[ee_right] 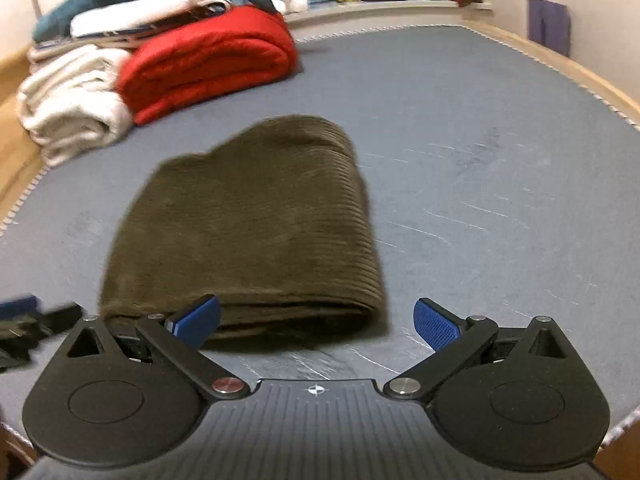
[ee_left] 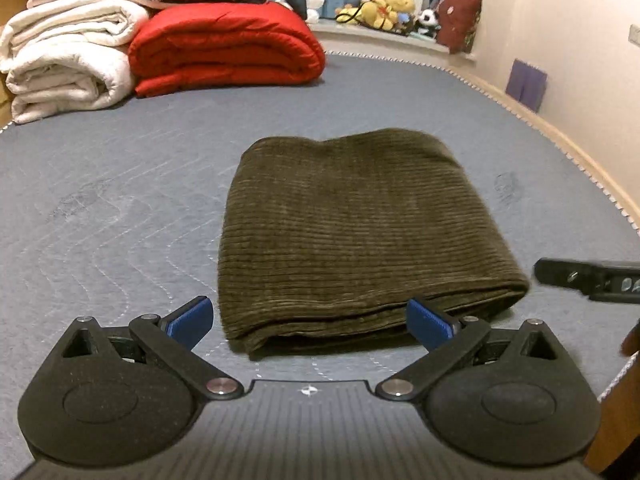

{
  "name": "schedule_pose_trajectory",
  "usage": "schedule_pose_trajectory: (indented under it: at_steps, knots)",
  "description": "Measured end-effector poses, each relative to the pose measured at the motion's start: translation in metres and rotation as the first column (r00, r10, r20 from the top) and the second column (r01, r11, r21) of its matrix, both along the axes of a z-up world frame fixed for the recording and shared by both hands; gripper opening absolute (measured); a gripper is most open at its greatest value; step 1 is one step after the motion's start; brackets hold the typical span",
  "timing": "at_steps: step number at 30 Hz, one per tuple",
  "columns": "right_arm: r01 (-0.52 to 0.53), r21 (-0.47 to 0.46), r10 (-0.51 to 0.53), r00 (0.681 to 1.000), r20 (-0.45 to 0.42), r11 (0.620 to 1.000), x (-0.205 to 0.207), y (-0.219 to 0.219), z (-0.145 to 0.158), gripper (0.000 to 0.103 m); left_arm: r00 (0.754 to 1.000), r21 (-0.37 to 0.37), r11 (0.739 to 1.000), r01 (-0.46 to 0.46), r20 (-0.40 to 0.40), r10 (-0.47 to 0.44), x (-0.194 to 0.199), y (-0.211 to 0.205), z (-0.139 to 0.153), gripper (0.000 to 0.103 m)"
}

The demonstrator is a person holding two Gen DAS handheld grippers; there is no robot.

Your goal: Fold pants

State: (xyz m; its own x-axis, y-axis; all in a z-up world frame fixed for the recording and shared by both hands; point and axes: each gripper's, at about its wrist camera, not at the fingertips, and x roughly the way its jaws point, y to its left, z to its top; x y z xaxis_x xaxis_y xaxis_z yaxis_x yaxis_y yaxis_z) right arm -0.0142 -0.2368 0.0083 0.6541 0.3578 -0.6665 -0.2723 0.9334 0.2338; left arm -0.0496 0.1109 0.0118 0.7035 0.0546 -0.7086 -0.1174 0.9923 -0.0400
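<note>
The olive corduroy pants (ee_left: pixel 352 232) lie folded into a compact stack on the grey quilted bed cover (ee_left: pixel 100 208); they also show in the right wrist view (ee_right: pixel 256 236). My left gripper (ee_left: pixel 310 324) is open and empty, just in front of the stack's near folded edge, fingers apart from the cloth. My right gripper (ee_right: pixel 318 322) is open and empty, in front of the stack's near right corner. The right gripper's tip shows in the left wrist view (ee_left: pixel 588 278); the left gripper's tip shows in the right wrist view (ee_right: pixel 28 320).
A folded red quilt (ee_left: pixel 224 48) and white blankets (ee_left: pixel 64 60) are piled at the far left. Plush toys (ee_left: pixel 384 10) sit on the window ledge. The bed's wooden edge (ee_left: pixel 560 140) and the wall run along the right.
</note>
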Motion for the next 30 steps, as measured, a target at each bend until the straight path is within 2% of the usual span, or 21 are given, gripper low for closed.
schedule_pose_trajectory:
  at_steps: [2,4,8,17,30]
  knots:
    - [0.012,-0.043,-0.011,0.999,0.03,0.999,0.001,0.005,0.0,0.102,1.0,-0.004,1.0,-0.019,-0.023,0.019,0.007,0.004,-0.006,0.103]
    - [0.021,-0.065,-0.02,1.0,0.015,0.998,0.006,0.01,-0.003,0.102,0.999,-0.015,0.999,-0.029,-0.042,0.029,0.011,0.007,-0.01,0.103]
    - [0.003,-0.033,-0.004,1.0,-0.028,0.999,0.013,0.016,-0.007,0.102,0.997,-0.025,0.999,-0.046,-0.058,0.045,0.018,0.01,-0.015,0.103]
    - [-0.078,-0.024,0.077,0.997,-0.014,0.997,0.004,0.026,0.003,0.102,0.995,-0.015,0.999,-0.051,-0.083,0.05,0.021,0.01,-0.019,0.103]
    - [-0.072,-0.03,0.071,0.997,-0.023,0.997,0.002,0.022,0.001,0.102,0.996,-0.011,0.999,-0.034,-0.087,0.032,0.021,0.005,-0.021,0.103]
